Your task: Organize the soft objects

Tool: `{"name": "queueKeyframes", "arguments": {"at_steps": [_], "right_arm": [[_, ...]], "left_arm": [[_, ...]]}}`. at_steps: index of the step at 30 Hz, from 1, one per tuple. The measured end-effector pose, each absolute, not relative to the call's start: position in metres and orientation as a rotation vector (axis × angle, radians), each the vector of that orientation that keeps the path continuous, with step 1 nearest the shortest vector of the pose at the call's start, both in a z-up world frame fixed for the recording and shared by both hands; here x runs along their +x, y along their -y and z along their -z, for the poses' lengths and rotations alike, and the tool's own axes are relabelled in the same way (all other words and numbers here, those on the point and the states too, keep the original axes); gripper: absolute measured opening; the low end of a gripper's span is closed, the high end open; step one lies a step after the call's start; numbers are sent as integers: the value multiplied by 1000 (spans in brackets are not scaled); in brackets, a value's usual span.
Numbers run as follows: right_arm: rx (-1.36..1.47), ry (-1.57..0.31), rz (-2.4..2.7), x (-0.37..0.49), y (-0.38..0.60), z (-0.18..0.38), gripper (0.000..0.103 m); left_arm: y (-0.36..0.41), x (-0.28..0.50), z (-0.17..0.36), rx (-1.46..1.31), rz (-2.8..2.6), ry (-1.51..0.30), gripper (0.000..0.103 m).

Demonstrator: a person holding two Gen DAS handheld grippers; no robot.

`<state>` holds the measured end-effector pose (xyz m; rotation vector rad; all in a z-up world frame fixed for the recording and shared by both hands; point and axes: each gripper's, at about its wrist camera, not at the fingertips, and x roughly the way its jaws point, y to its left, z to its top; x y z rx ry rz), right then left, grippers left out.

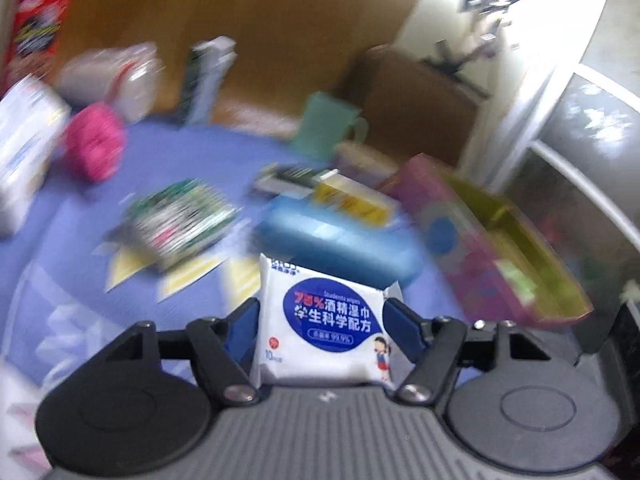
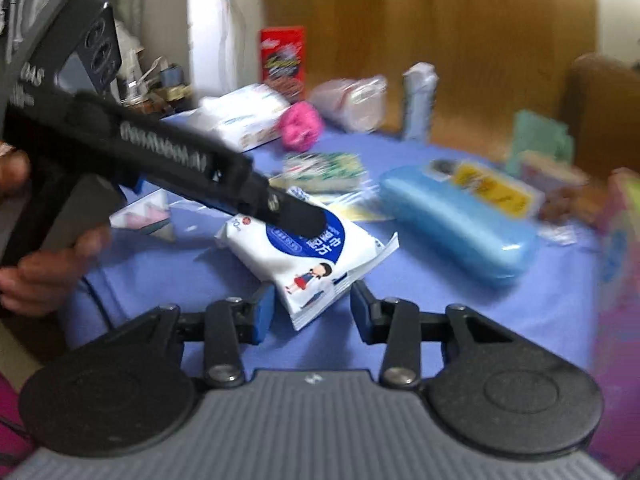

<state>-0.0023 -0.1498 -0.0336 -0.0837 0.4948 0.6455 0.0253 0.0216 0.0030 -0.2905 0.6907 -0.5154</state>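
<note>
I see the flat soft pack of wet wipes (image 1: 324, 324): it is white, with a big dark blue oval, white and red letters on it, and a small cartoon girl in red and blue. The grey ribbed left gripper (image 1: 320, 312) has black arms and blue pads (image 1: 244, 320). The tablecloth (image 1: 192, 152) is plain lilac blue. The long plastic case (image 2: 456, 216) is glossy sky blue, with a yellow packet (image 2: 496, 192) on top. The fluffy ball (image 2: 300, 124) is hot pink. The open box (image 1: 472, 248) is pink outside, yellow-green inside.
</note>
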Motion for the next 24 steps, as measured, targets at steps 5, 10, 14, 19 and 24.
{"name": "queueKeyframes", "arguments": {"at_steps": [5,10,14,19,24], "right_arm": [[-30,-379,-482,-17,203,8,44],[24,-334,-290,-28,264,-4,43],[63,-374,-179,-32,304,3,44],[213,-481,-155,-24,339,16,58],[259,-389,-70,-40,356,12,66]], "left_arm": [[44,43,-49,-231,677,-594,68],[129,57,-65,-153,819,-568,67],[183,66,-51,-93,844,-611,69],[213,73,-40,-19,788,-626,80],[188,66,-48,-69,778,-597,84]]}}
